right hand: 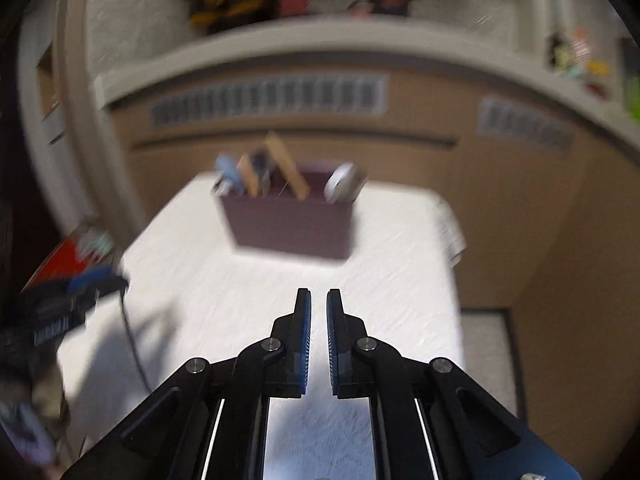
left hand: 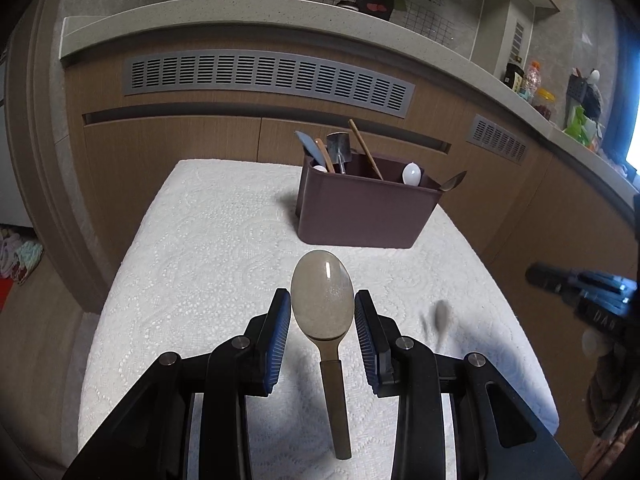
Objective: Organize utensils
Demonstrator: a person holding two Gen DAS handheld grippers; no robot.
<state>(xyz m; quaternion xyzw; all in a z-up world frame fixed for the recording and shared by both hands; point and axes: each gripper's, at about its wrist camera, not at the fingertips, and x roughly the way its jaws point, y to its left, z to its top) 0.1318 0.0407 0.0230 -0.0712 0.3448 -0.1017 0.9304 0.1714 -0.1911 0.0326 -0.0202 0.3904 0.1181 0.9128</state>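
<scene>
A grey-tan spoon (left hand: 323, 304) lies on the white embossed cloth (left hand: 208, 240), bowl away from me, handle toward me. My left gripper (left hand: 322, 300) is open, its blue pads on either side of the bowl, apart from it. A dark purple utensil holder (left hand: 360, 212) stands at the far side with several utensils in it; it also shows, blurred, in the right wrist view (right hand: 292, 224). My right gripper (right hand: 318, 300) is nearly shut and empty, above the cloth, with a narrow gap between its pads. It shows at the right edge of the left wrist view (left hand: 580, 284).
Wooden cabinets with grey vents (left hand: 268, 76) and a pale counter (left hand: 224, 20) run behind the table. Bottles and jars (left hand: 536, 88) stand on the counter at the right. The table's edges drop off at left and right.
</scene>
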